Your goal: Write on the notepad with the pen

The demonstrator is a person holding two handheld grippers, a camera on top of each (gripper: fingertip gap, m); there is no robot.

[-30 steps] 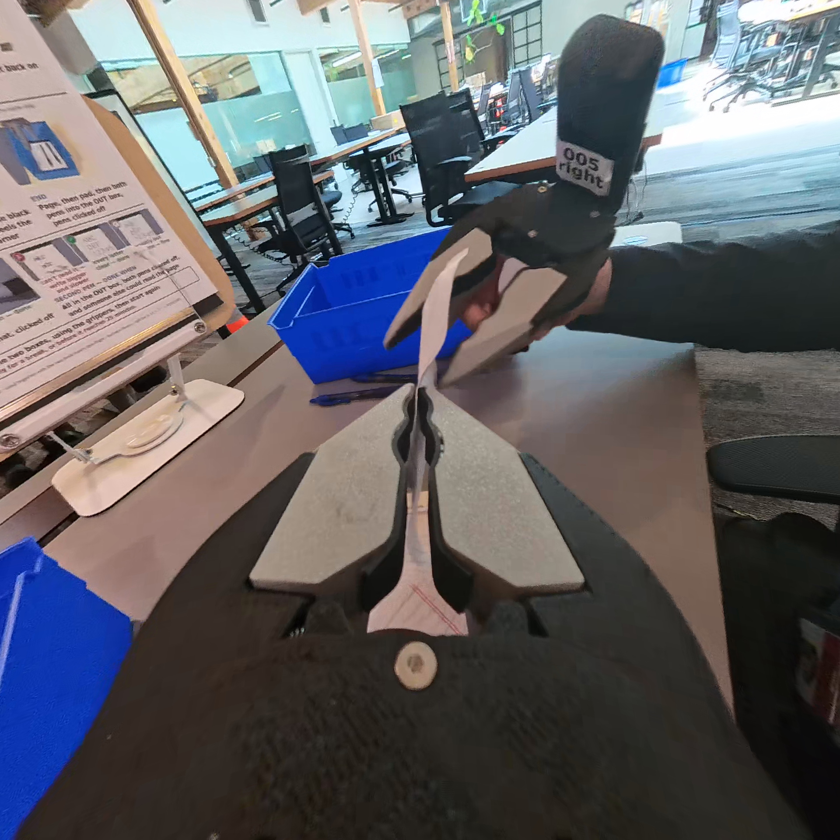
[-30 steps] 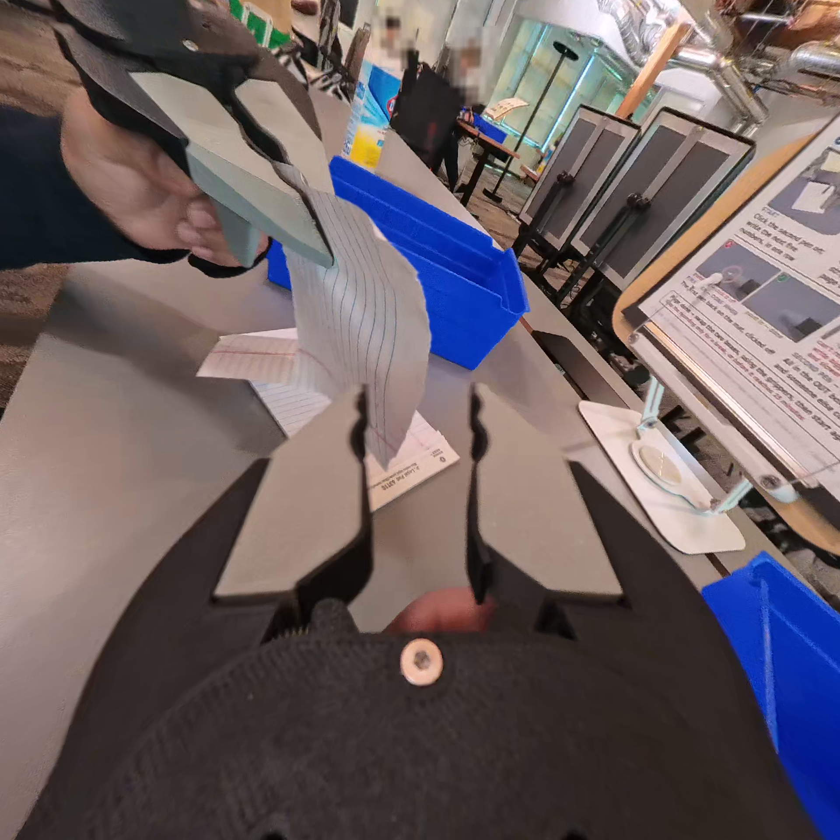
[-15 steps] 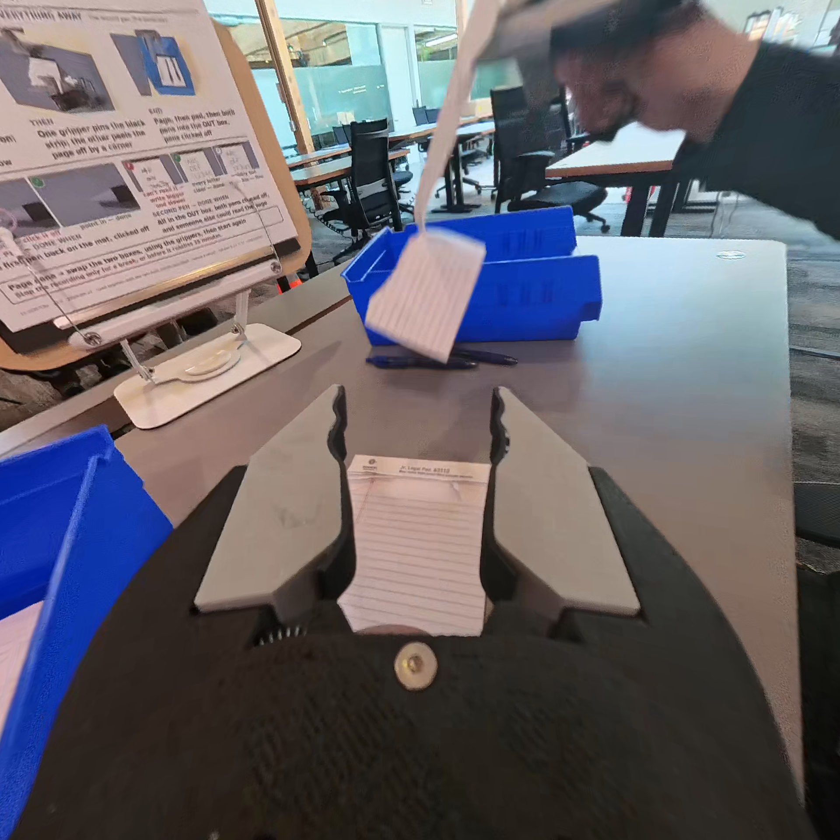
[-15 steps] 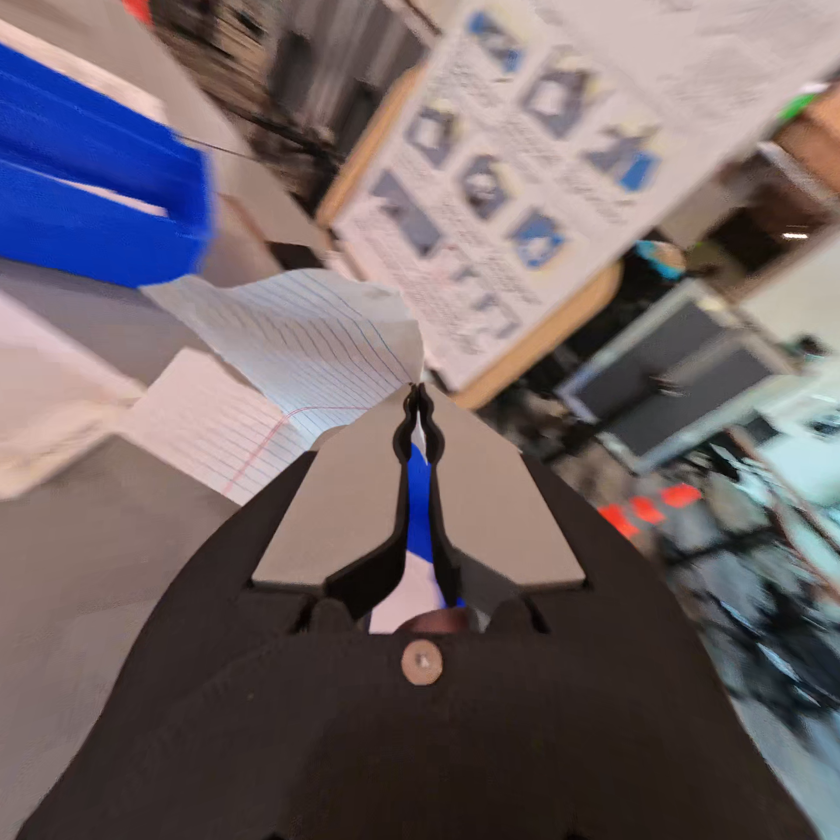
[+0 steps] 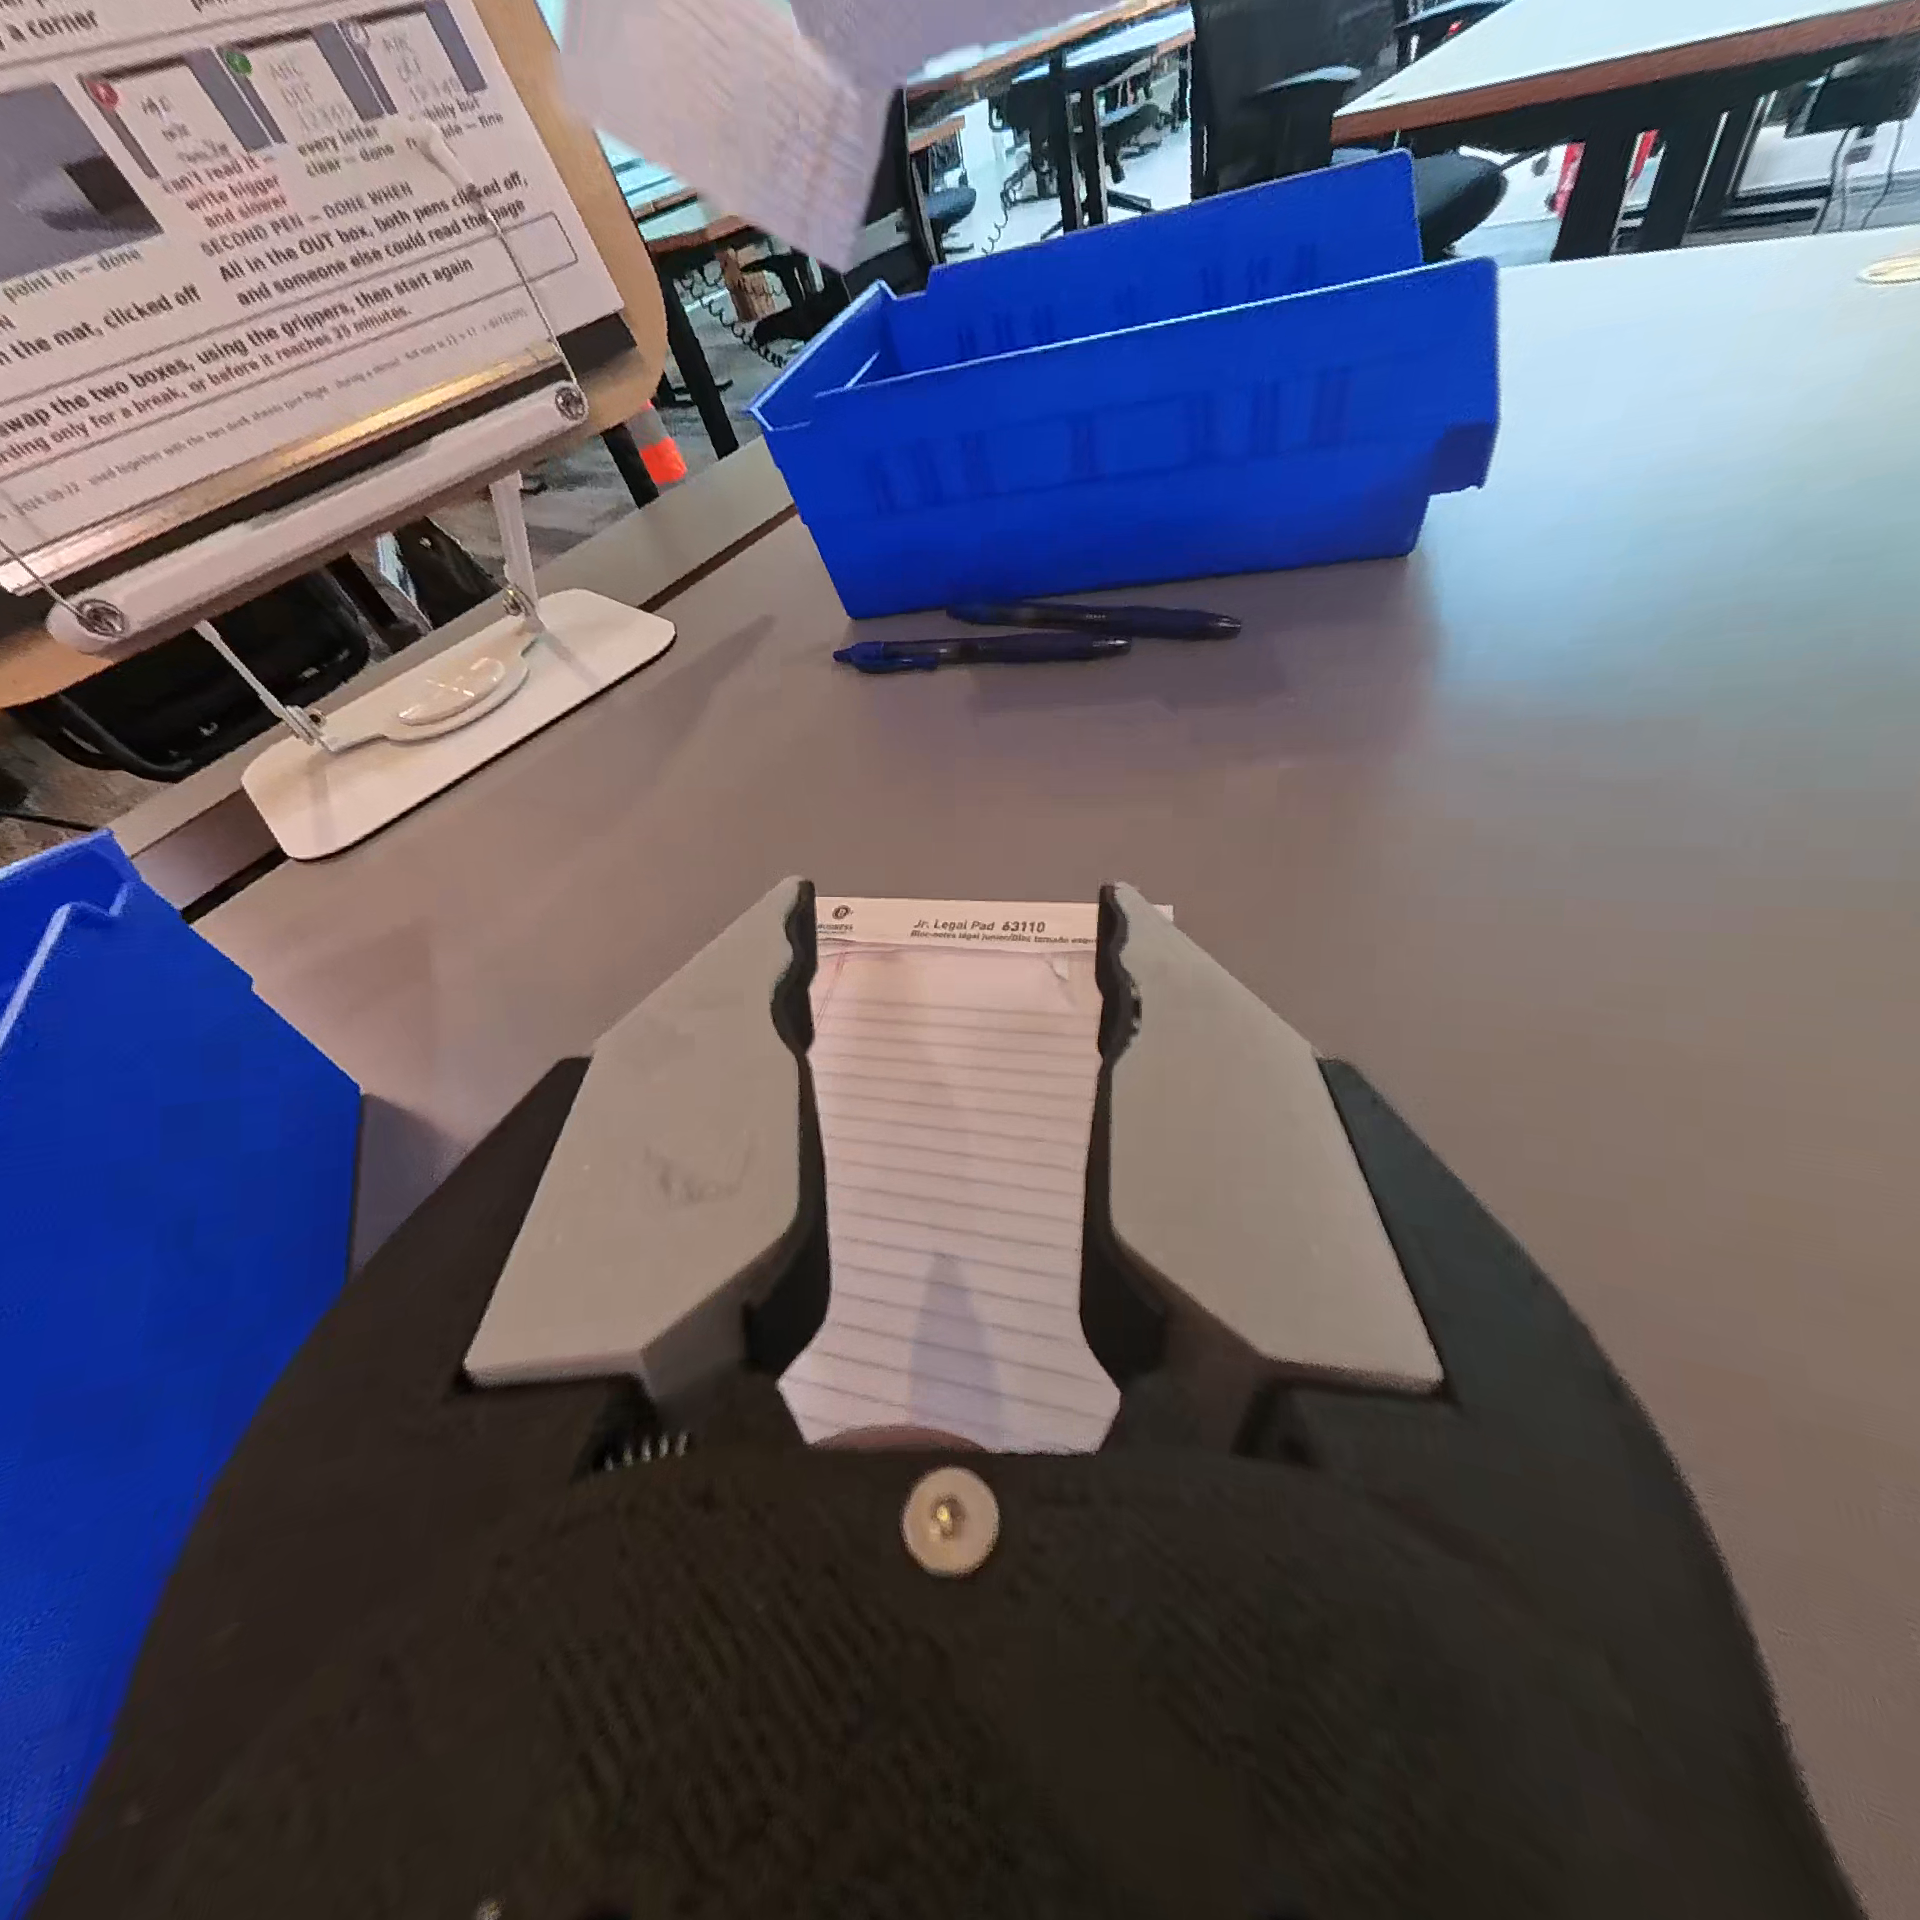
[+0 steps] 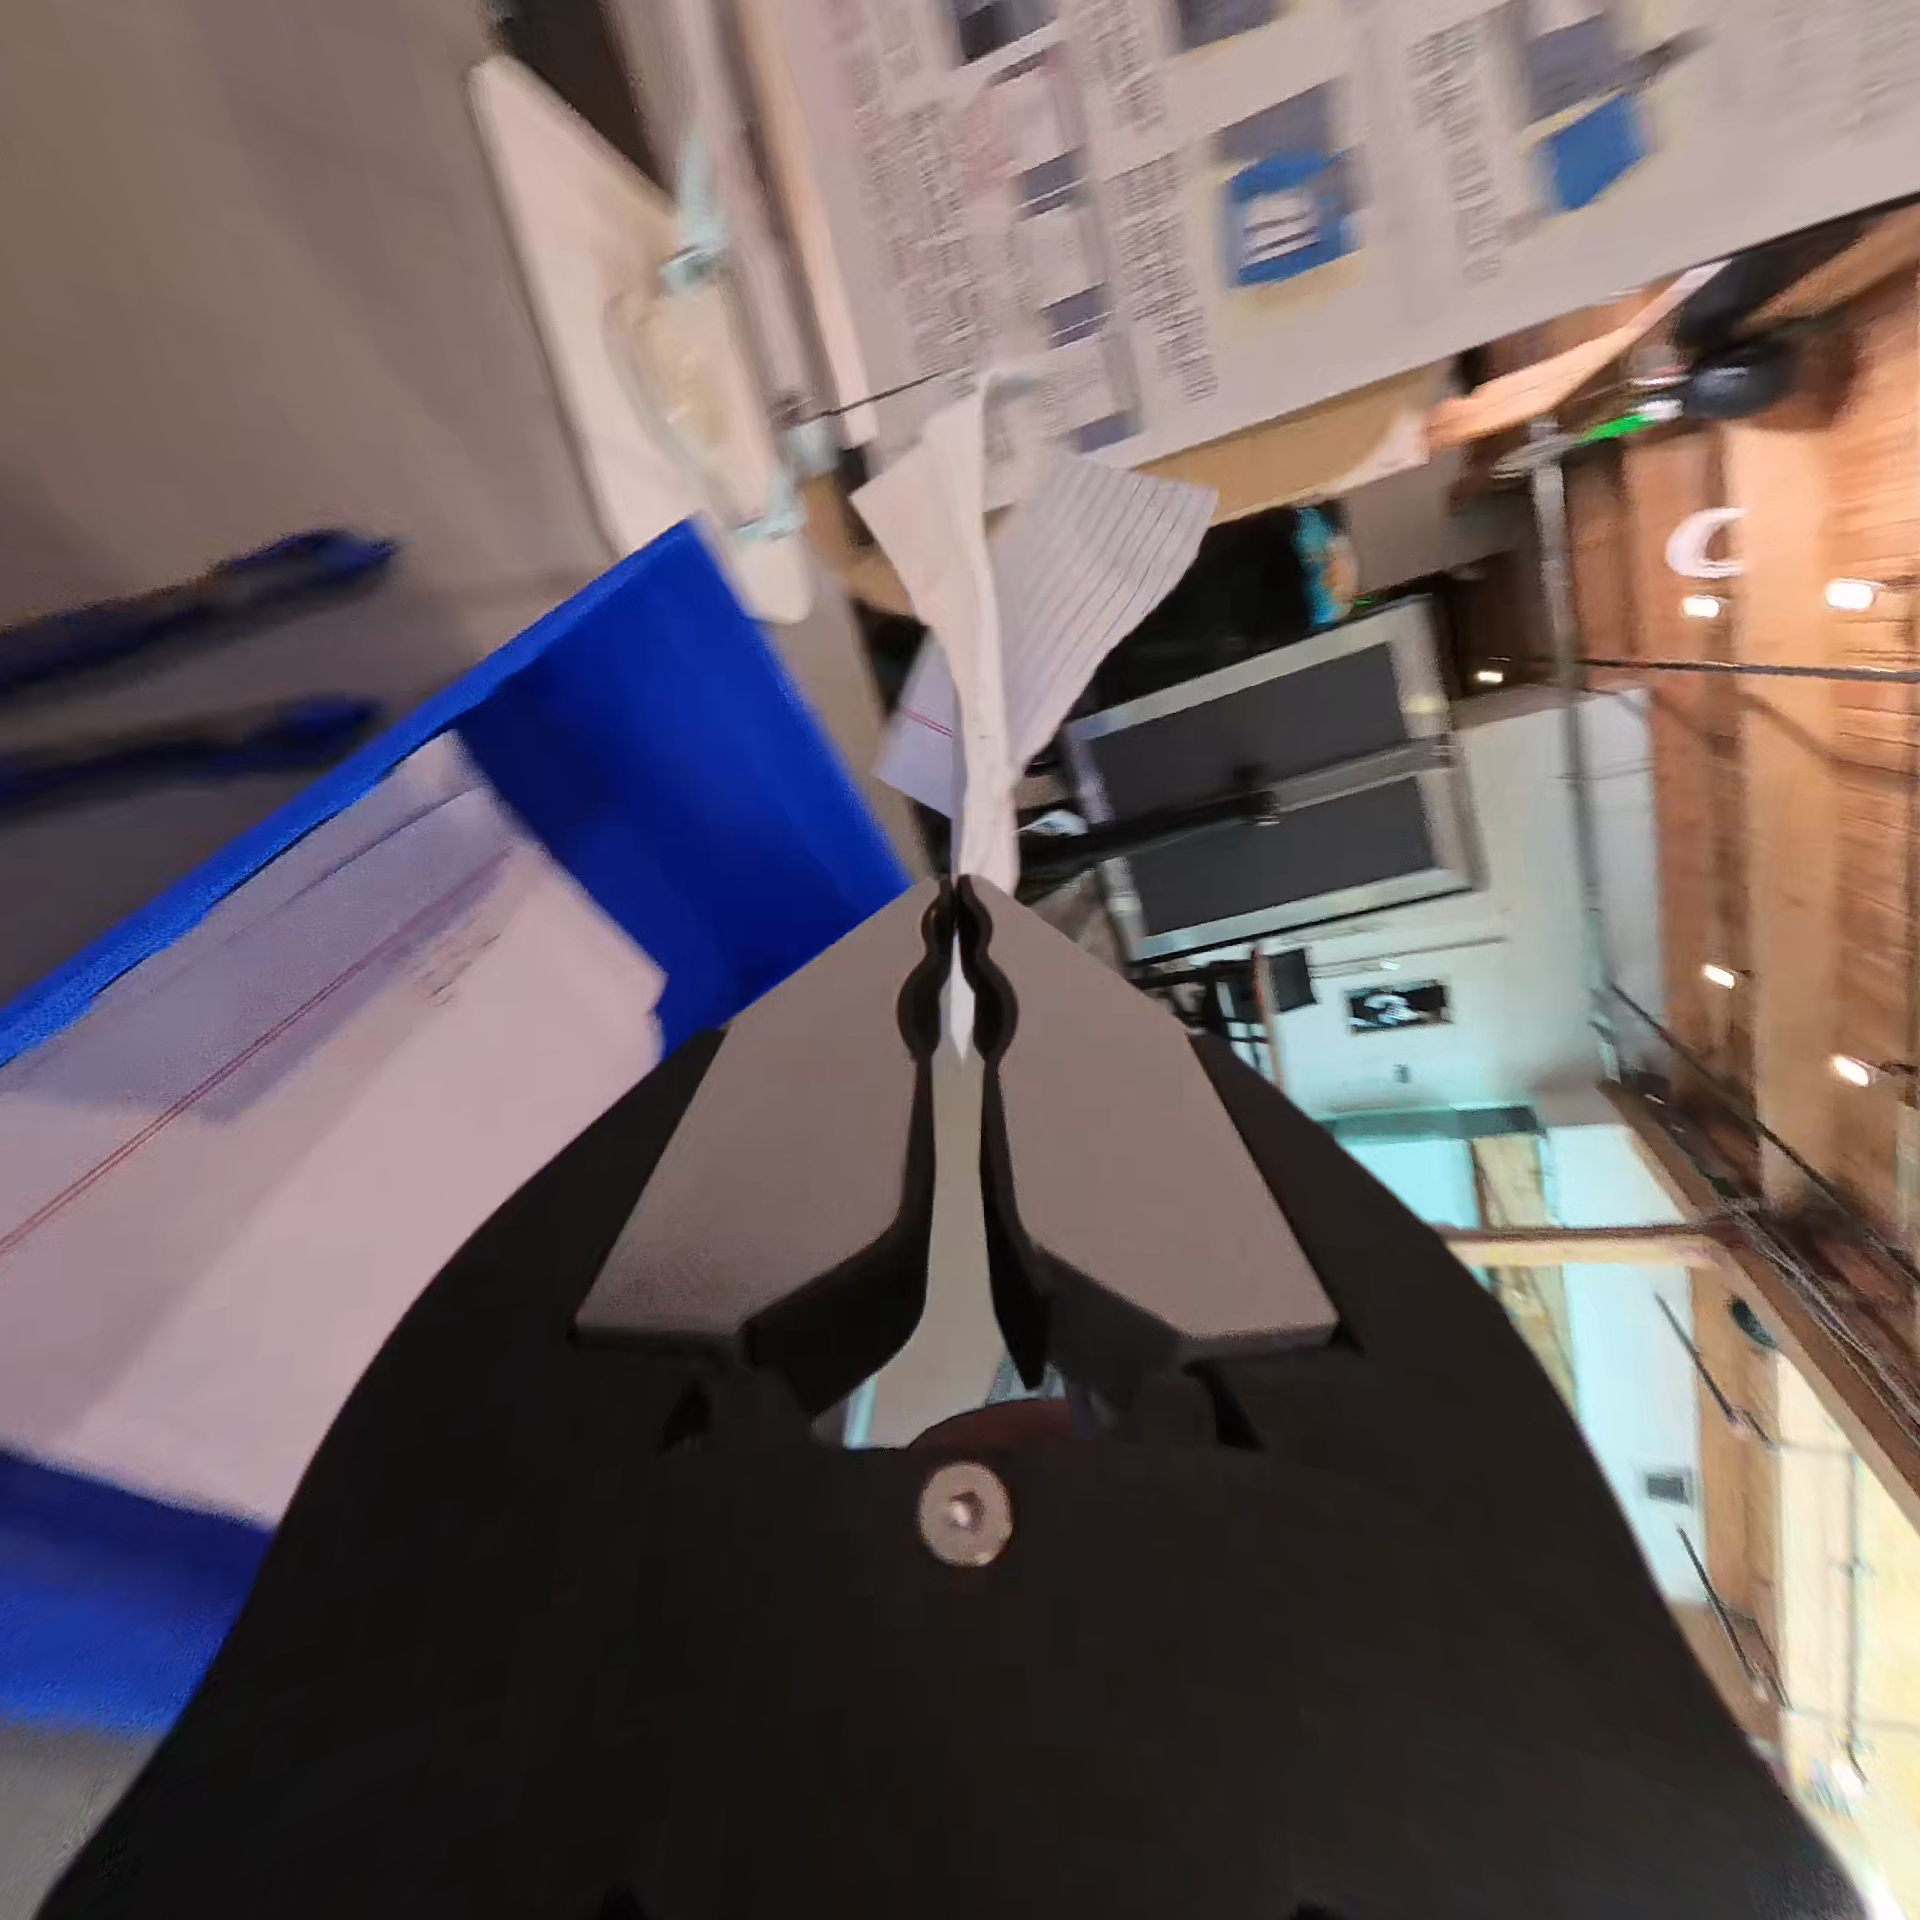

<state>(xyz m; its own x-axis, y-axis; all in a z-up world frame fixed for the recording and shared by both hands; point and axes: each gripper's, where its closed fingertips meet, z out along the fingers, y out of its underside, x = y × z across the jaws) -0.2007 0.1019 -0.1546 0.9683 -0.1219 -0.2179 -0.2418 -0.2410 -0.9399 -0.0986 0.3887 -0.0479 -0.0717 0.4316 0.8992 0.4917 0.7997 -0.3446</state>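
The white lined notepad [image 5: 951,1143] lies flat on the grey table [image 5: 1558,935], directly under my left gripper [image 5: 953,914], which is open and empty with a finger on each side of the pad. Two blue pens [image 5: 982,649] lie side by side on the table beyond the pad, in front of the far blue bin [image 5: 1122,447]. My right gripper [image 6: 956,894] is shut on a torn lined sheet [image 6: 1039,623] and holds it in the air. The sheet also shows blurred at the top of the left wrist view [image 5: 727,114].
A white stand with an instruction sheet [image 5: 260,260] is at the left back of the table. A second blue bin [image 5: 156,1247] stands at the near left; the right wrist view shows it [image 6: 644,748] with loose lined sheets [image 6: 260,1091] inside. Office desks and chairs stand behind. My right fingertips sit around 35 cm from my left ones.
My left gripper let go of the torn sheet, opened and came down over the notepad. My right gripper shut on the sheet and swung it away to the left, towards the bin with sheets.
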